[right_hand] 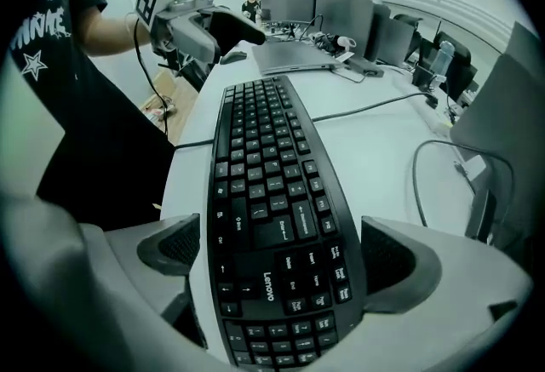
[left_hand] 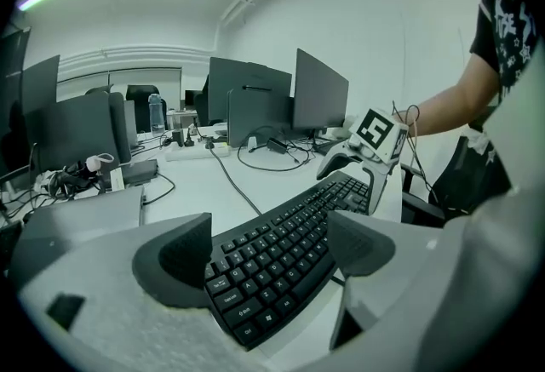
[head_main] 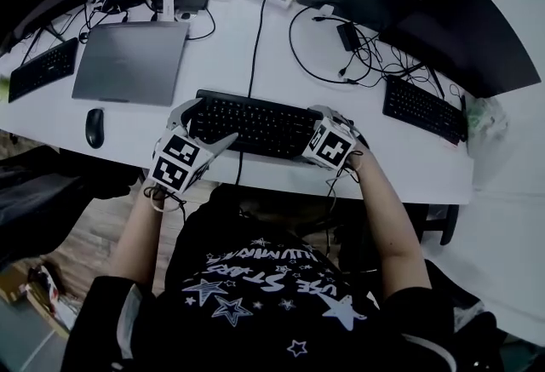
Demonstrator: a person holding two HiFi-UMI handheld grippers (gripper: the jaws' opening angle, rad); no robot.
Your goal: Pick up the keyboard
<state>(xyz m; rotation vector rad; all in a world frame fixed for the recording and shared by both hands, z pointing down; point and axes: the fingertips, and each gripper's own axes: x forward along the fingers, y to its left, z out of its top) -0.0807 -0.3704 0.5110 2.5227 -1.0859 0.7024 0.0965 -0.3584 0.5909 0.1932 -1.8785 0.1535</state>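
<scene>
Head view is showing the keyboard (head_main: 255, 125) lying near the front edge of the desk (head_main: 230, 64), while the left gripper (left_hand: 271, 253) and right gripper (right_hand: 281, 251) are sitting at its two ends with jaws wide apart around it, not squeezing, likely so both can lift it level.

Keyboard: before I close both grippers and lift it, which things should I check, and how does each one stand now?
1. Left gripper around the left end of the keyboard: ok, one jaw on each side.
2. Right gripper around its right end: ok, likewise.
3. Pads pressing the keyboard's edges: not ok, both pairs of jaws stand open.
4. Cable behind the keyboard slack enough to follow: cannot tell.
5. Mouse out of the way: ok, apart on the left.
</scene>
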